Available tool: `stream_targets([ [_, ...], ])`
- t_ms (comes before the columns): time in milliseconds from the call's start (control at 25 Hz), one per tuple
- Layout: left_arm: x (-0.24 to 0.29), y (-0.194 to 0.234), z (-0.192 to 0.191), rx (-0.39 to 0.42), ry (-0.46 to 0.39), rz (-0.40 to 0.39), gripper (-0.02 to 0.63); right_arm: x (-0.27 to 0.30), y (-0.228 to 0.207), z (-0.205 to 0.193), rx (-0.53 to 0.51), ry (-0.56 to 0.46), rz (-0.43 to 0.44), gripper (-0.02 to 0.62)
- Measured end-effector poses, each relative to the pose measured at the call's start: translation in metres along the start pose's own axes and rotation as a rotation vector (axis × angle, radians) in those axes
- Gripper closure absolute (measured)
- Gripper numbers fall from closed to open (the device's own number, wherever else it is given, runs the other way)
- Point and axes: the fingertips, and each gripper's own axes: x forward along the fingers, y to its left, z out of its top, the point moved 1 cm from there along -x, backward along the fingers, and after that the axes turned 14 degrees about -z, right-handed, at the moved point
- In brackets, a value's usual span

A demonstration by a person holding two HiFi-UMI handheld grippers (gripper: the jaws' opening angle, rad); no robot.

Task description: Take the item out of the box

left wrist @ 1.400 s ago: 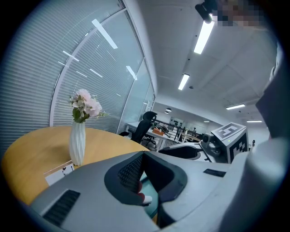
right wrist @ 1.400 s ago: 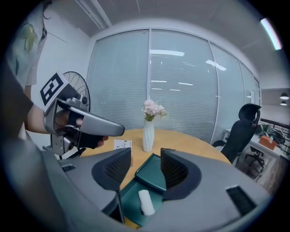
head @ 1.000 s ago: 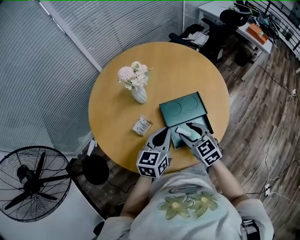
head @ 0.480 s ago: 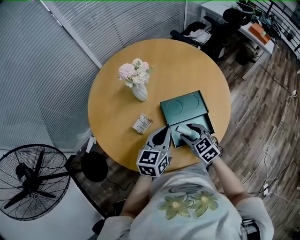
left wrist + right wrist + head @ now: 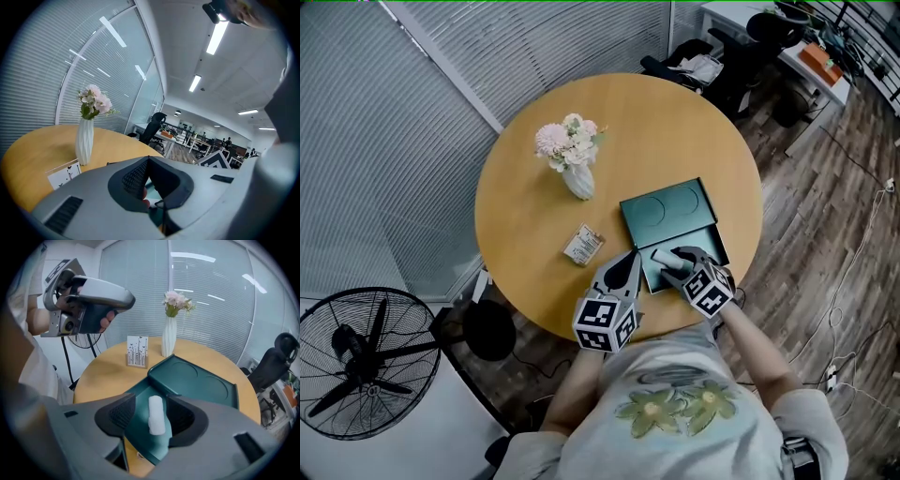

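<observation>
Leaning over the round wooden worktop, the person holds both grippers at its near edge in the head view. A shallow dark green box sits there, with its matching lid lying against the box's far side. The right gripper reaches into the box over a small white roll-shaped item. The left gripper sits just beside the box's left wall. A white ribbed vase of pink and cream flowers stands towards the middle, and a small printed card lies between it and the near edge.

The left gripper view shows its jaws pressed together at the tips, nothing between them, with the vase and card beyond on the left.

The right gripper view shows its jaws spread. The white roll lies on the box floor between them, nearer the right jaw. The left gripper is up at the left, gripped in a hand.
</observation>
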Motion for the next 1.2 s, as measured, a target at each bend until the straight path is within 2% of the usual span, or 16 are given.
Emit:
stream_targets([
  [320,0.001,0.0,-0.001,-0.003,0.006,0.0,0.604,0.021,0.004,-0.012,-0.071,0.065,0.033,0.383],
  [1200,0.002,0.005,-0.004,-0.014,0.023,0.0,0.604,0.059,0.003,-0.049,-0.121,0.231,0.049,0.383],
])
